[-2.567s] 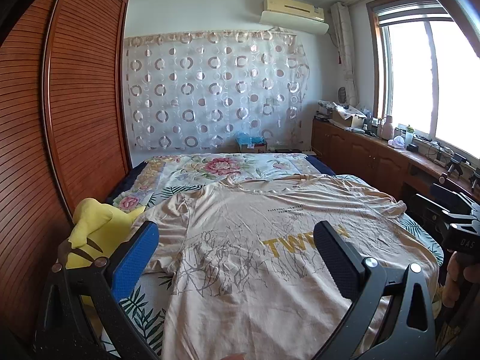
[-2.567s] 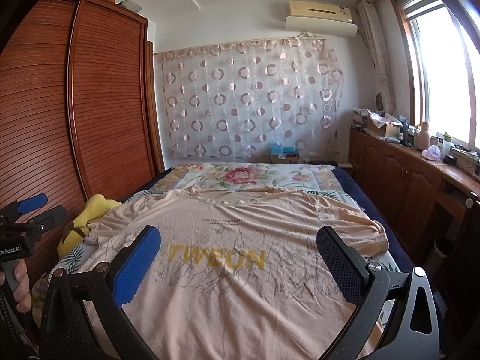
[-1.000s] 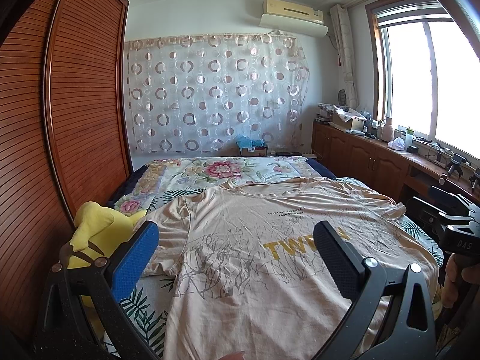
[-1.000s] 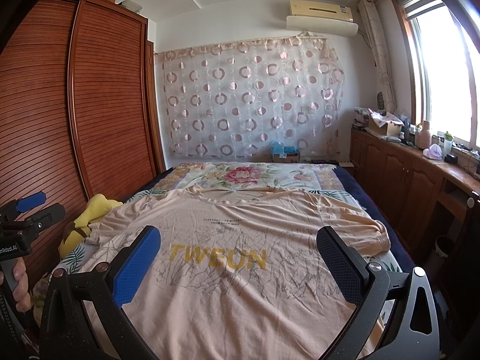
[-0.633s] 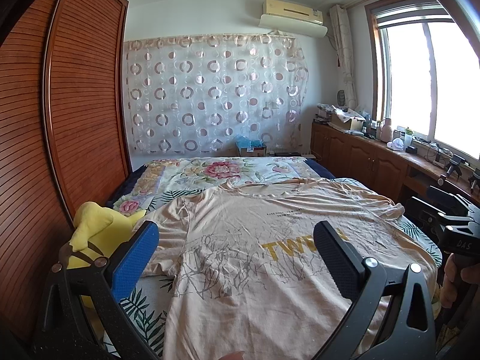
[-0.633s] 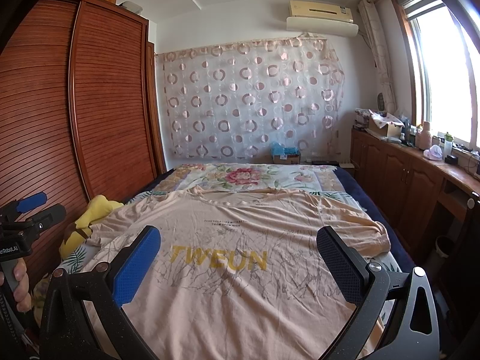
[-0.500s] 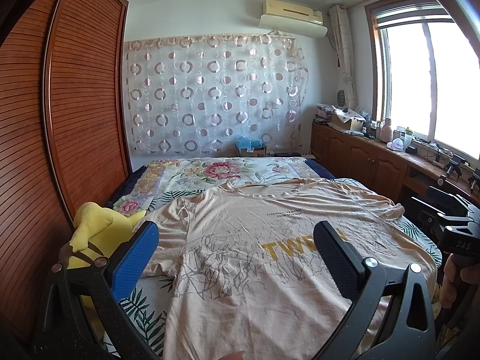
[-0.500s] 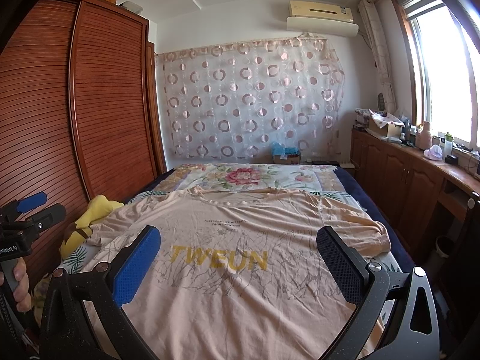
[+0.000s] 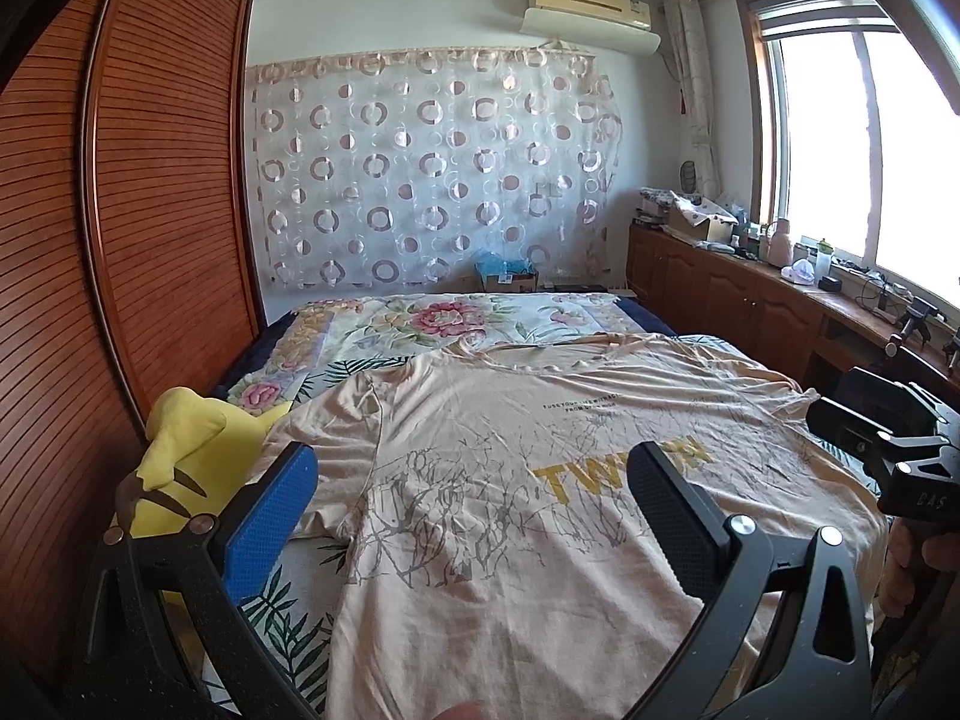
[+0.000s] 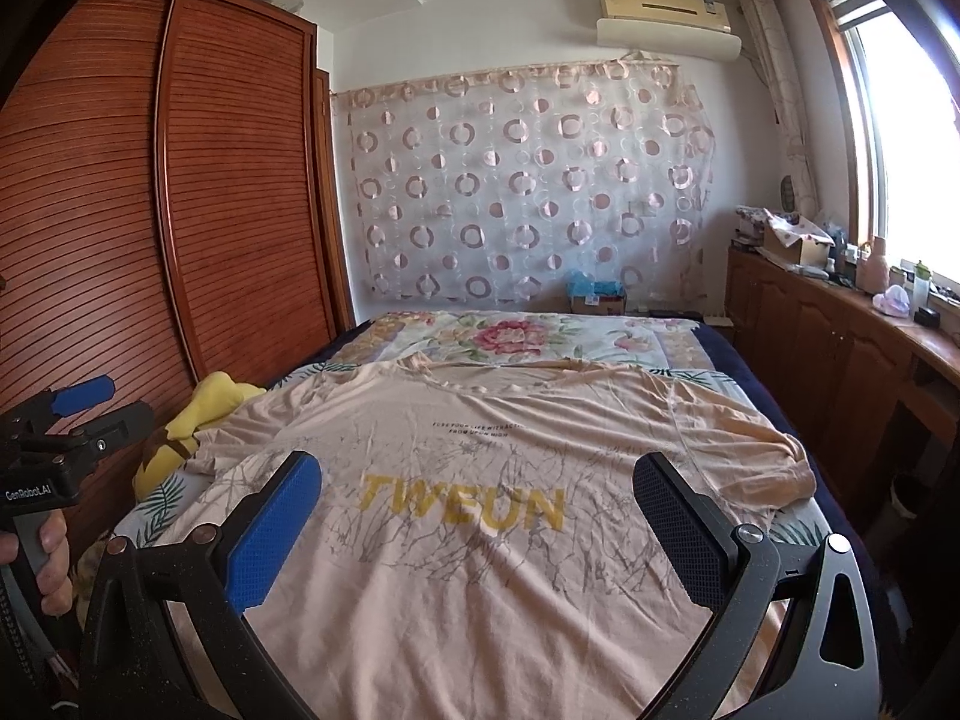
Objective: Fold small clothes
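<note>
A peach T-shirt with yellow "TWEUN" lettering lies spread flat, front up, on the bed; it also shows in the right wrist view. Its collar points to the far end and both sleeves lie out to the sides. My left gripper is open and empty, held above the shirt's near left part. My right gripper is open and empty, held above the shirt's near middle. Each gripper shows at the edge of the other's view, the right gripper and the left gripper.
A yellow plush toy lies at the bed's left edge by the wooden wardrobe. The floral bedsheet shows beyond the shirt. A wooden cabinet counter with clutter runs along the right under the window.
Both grippers have stayed open and almost still above the shirt, with only a slight shift of view. The shirt has not moved.
</note>
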The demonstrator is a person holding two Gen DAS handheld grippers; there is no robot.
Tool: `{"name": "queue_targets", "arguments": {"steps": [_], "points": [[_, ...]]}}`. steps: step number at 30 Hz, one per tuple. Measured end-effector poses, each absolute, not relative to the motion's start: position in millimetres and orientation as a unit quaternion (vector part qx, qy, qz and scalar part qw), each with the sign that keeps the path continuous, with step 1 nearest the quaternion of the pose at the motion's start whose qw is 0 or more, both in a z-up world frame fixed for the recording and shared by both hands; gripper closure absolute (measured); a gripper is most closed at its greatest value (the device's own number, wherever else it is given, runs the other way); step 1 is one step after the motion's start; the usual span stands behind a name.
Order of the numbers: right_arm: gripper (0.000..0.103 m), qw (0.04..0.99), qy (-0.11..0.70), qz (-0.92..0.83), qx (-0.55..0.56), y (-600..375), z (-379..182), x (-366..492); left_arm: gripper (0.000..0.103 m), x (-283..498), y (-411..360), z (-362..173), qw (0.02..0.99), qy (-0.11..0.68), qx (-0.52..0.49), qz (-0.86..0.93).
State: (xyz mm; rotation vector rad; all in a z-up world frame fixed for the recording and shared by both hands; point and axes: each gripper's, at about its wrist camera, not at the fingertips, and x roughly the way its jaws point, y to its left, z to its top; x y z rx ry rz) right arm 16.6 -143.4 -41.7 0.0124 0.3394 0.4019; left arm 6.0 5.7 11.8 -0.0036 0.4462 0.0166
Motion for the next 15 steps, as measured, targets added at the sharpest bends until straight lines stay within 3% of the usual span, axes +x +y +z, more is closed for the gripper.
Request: {"name": "queue_targets", "arguments": {"steps": [15], "points": [[0.000,0.943,0.238,0.230,-0.037,-102.9,-62.2,78.2,0.000,41.8,42.0,-25.8,0.961,0.275,0.001,0.012]]}}
